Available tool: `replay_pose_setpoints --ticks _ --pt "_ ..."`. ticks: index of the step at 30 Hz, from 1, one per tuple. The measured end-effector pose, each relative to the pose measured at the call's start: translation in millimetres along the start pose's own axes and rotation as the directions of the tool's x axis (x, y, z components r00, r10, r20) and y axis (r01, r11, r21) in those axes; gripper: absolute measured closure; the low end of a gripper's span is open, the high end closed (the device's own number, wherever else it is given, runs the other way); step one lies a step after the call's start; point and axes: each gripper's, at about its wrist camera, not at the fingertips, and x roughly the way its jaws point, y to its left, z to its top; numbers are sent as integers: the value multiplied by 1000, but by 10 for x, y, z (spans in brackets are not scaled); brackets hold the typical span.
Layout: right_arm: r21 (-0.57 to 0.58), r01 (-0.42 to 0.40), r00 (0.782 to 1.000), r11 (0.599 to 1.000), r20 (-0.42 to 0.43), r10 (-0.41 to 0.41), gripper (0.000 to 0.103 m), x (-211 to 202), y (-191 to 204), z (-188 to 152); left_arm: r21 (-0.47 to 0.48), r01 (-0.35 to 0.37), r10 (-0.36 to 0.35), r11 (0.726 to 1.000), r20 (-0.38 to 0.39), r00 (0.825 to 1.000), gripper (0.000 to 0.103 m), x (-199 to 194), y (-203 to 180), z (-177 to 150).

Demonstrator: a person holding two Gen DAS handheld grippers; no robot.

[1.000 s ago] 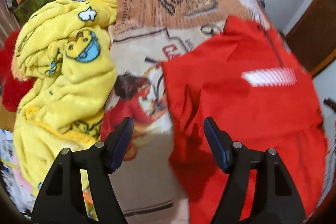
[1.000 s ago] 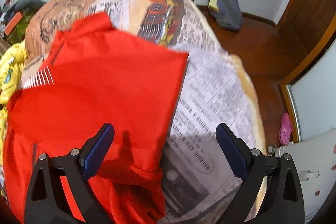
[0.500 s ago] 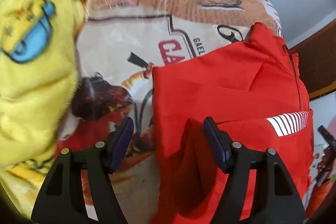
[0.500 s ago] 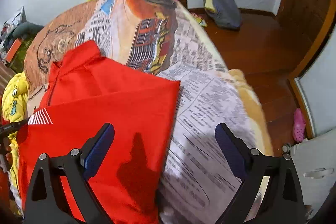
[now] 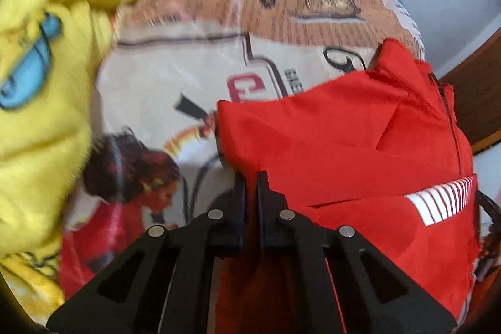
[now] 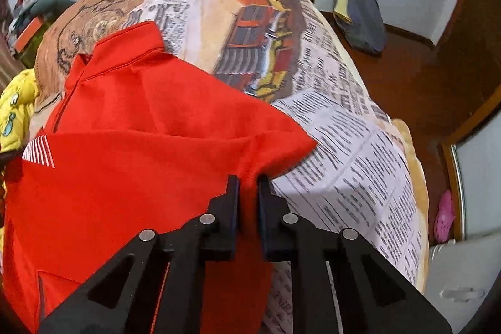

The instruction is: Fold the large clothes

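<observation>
Red shirt (image 6: 131,152) lies spread on the bed (image 6: 344,146), collar at the far end. My left tongs (image 5: 249,177) have just closed, pinching its left edge; right tongs (image 6: 249,180) have just closed on its right edge. Yellow blanket (image 5: 37,102) heaped left of the shirt.

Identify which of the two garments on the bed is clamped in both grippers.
The red shirt, with a white striped patch: the left gripper and right gripper each pinch its edge. The yellow fleece garment lies bunched, untouched.
</observation>
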Motion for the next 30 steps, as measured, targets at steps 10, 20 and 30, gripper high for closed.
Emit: replay_pose_setpoints --ticks 10,20,30 --pt "-93 87 996 992 -8 -88 84 149 330 284 34 -133 134 991 -23 991 95 10 134 253" --pt "-132 67 992 989 118 -51 42 -409 470 649 254 -233 207 939 124 970 50 -546 -255 288" --pt "-154 -103 987 983 107 120 34 -169 931 1198 328 -44 3 943 124 992 33 -272 -1142 907"
